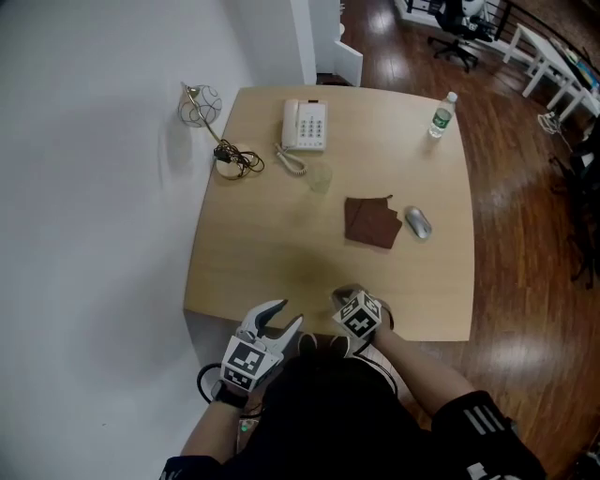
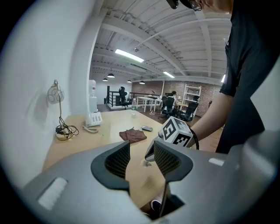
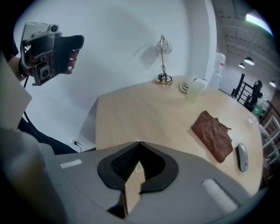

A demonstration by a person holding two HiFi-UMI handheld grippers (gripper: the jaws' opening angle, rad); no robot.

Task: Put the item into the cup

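On the near side of the brown cloth the table lay bare to its front edge, and a broad open strip ran left of the cloth. A mouse sat just right of it. Beyond it stood a clear cup, a telephone, a tangled cord and a bottle.

An open-plan office: a pale desk carries a corded telephone and a computer mouse. Far right, swivel chairs and white worktables stand on the wooden floor, under ceiling strip lights.
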